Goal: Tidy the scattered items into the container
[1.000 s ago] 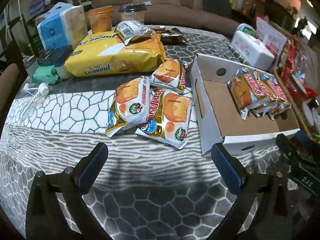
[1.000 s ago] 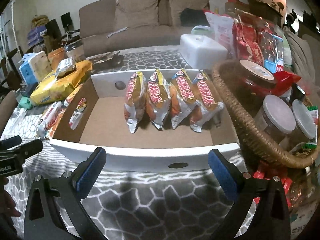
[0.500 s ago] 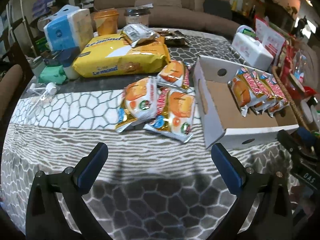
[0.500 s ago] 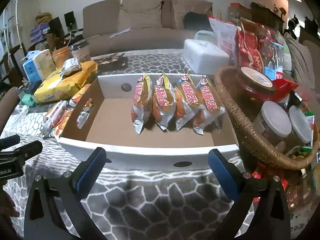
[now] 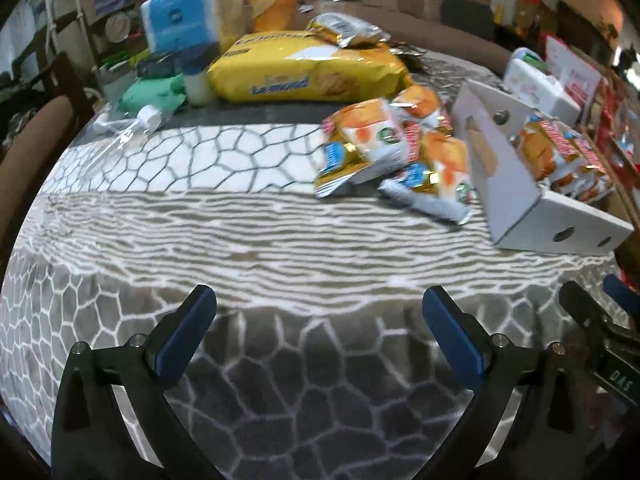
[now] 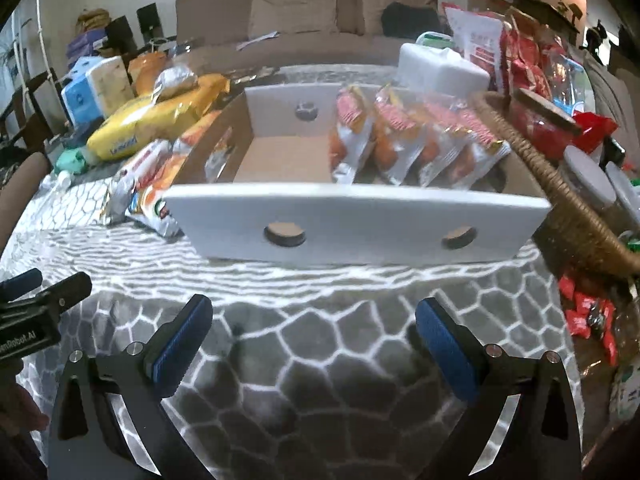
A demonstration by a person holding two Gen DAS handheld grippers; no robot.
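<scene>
Loose snack packets point(image 5: 396, 160) lie beside the box point(image 6: 352, 216), well ahead of both grippers' wide, empty jaws.

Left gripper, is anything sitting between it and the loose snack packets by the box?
Nothing visible does. The left gripper is open over bare tablecloth, and the loose snack packets lie ahead and to its right, against the left wall of the white box.

A home living room: a brown sofa point(image 6: 304, 16) with cushions stands behind a snack-cluttered table point(image 6: 320, 352).
</scene>
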